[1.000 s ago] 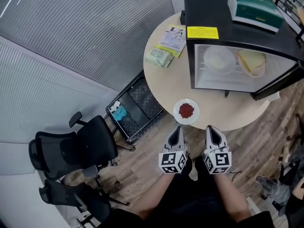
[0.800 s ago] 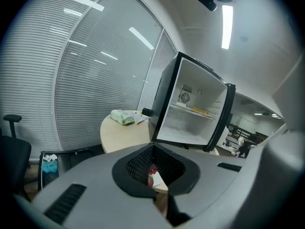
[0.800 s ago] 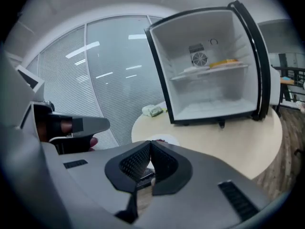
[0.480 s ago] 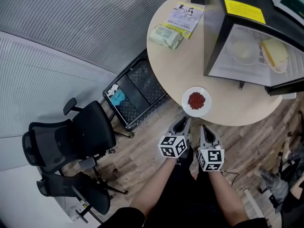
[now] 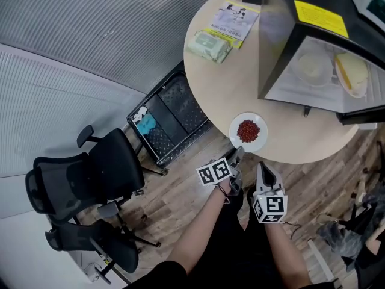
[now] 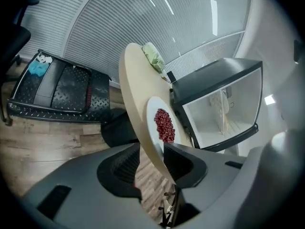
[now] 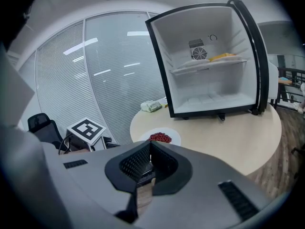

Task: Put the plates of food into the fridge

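Wooden floor (image 5: 180, 203) surrounds the round beige table (image 5: 222, 89), where the black mini fridge (image 5: 283, 41) stands with its door open, ready for food. The white plate of red beans (image 5: 248, 130) lies at the table's near edge. The left gripper (image 5: 236, 157) has just been opening its jaws; the table edge and plate rim stand between them, not yet pinched, probably for lifting. The right gripper (image 5: 263, 170) hangs closed and empty.

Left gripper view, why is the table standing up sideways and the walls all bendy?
Left gripper view: the camera is tipped over, so the table stands on edge; its wide lens bends the blinds into curves and darkens the corners. Right gripper view: upright, but the fridge bulges likewise. Head view: sharp, evenly lit.
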The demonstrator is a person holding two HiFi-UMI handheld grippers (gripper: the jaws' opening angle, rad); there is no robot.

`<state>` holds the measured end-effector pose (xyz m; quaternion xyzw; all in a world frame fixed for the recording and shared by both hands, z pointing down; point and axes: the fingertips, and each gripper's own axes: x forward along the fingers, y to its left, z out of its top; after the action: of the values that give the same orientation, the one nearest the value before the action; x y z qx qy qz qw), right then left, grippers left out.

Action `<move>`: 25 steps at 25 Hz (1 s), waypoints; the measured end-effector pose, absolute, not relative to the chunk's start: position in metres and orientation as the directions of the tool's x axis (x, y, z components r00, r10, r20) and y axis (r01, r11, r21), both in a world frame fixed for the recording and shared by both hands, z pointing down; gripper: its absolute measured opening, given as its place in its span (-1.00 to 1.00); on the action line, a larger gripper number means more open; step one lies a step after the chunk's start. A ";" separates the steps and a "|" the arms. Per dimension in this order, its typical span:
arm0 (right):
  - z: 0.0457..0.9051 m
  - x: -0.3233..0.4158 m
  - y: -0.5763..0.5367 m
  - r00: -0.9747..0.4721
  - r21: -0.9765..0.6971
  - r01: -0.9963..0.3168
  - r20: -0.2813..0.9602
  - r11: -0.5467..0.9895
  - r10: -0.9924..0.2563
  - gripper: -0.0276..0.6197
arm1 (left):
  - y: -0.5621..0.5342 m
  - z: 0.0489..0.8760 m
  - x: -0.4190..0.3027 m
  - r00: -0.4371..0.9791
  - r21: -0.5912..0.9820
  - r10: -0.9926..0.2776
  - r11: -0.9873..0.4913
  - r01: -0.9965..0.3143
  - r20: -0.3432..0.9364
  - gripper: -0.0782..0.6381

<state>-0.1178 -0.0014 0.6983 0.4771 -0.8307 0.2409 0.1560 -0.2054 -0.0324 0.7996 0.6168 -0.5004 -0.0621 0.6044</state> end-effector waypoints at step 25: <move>0.708 -0.115 -0.001 -0.538 -0.285 -0.842 0.509 0.459 -0.672 -0.89 | -0.019 0.813 -0.213 0.432 0.900 -0.790 0.368 -0.232 0.435 -0.25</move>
<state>-0.1152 -0.0014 0.7083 0.4514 -0.8381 0.2586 0.1642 -0.2134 -0.0194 0.8130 0.5217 -0.4902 -0.2094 0.6661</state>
